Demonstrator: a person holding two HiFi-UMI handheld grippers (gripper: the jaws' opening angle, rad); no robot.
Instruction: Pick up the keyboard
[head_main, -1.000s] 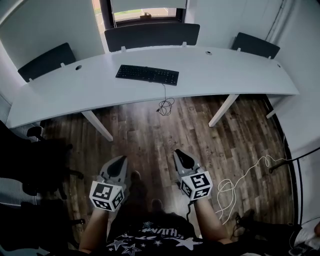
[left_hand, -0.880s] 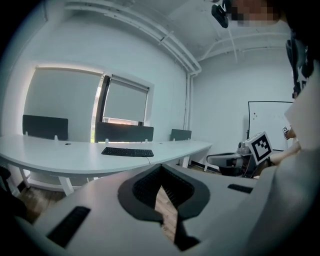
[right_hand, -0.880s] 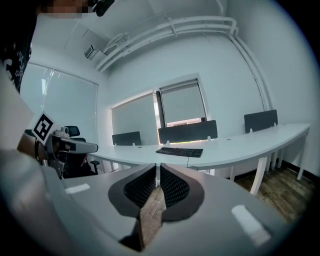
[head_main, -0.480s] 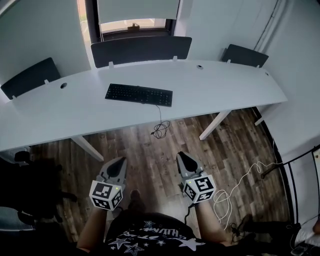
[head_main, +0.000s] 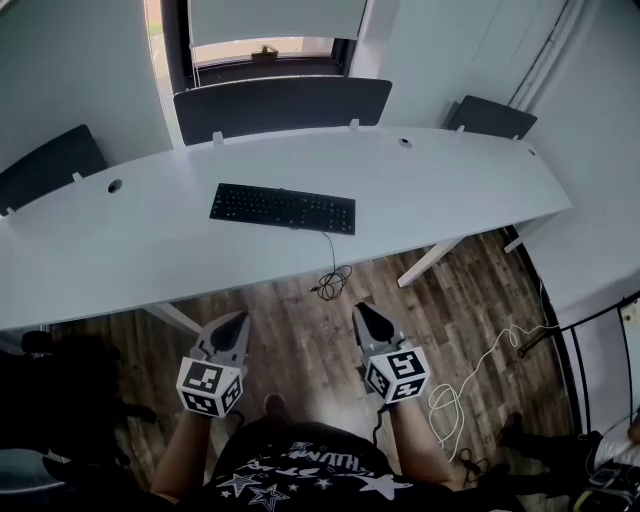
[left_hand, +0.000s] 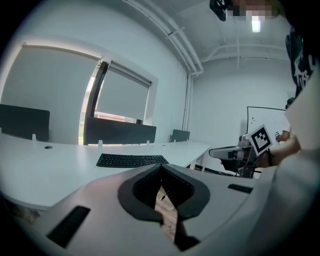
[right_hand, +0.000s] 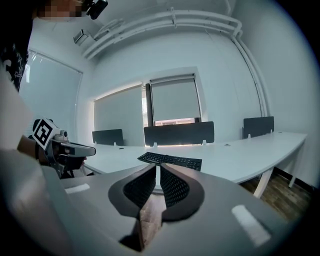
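The flat black computer keyboard (head_main: 283, 208) lies near the middle of the long curved white desk (head_main: 470, 185), set a little back from the front edge. Its thin black cable (head_main: 333, 272) drops over that edge into a loose coil. Over the last second the desk and keyboard have slid lower and nearer in the head view, so the person is closing in on them. The desk's front edge now lies much nearer the tool tips than it did.

The grey left gripper (head_main: 238, 322) and the grey right gripper (head_main: 364, 314) have kept their pose. They sit side by side above the dark wood-plank floor (head_main: 300, 335), aimed at the desk and still apart from it. Each has its jaws pressed together with nothing between them. In the right gripper view the keyboard sits straight ahead, just over the jaw tips.

This looks like the approach only. The pickup has not begun, and the jaws will likely need to spread before they can take the keyboard.
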